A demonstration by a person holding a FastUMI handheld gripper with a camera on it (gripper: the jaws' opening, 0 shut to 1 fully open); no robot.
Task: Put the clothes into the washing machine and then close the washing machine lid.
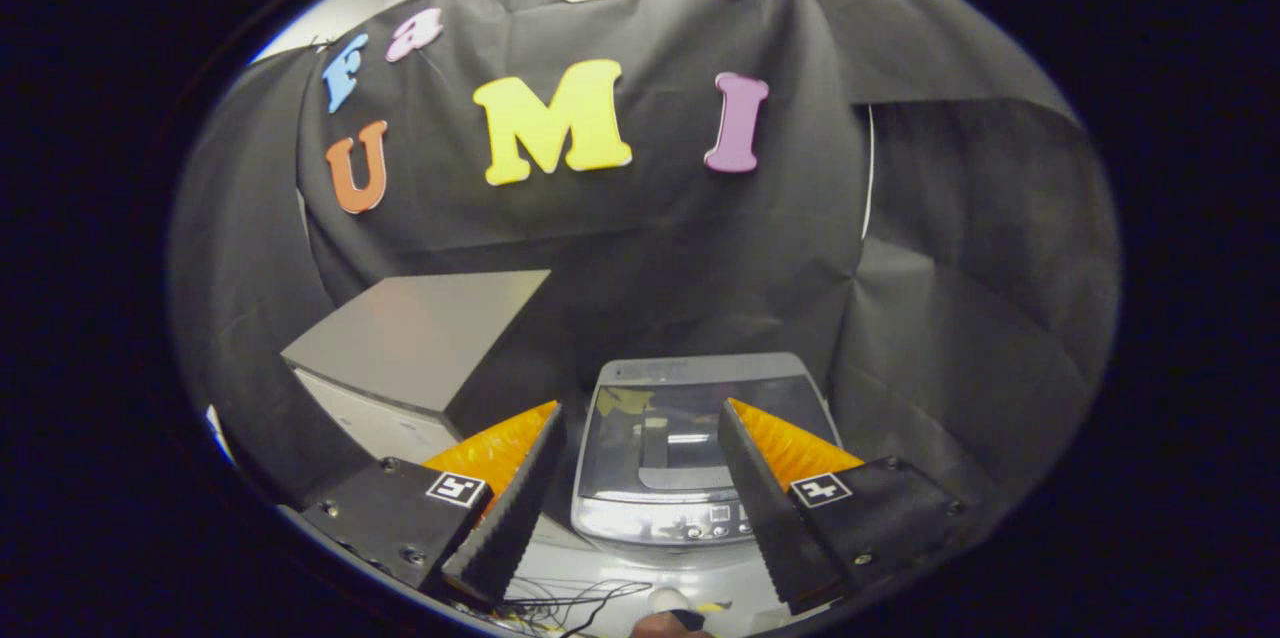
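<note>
While the fingers (640, 428) stand apart, the washing machine (690, 463) lies lid-down between them.

There is one washing machine (690, 448) with one lid (700, 433), lying shut on top of it. One grey box (420, 343) stands beside the machine, and one tangle of thin cables (575, 603) lies in front. One gripper (640, 438) shows two fingers (515, 508), spread apart and empty.
</note>
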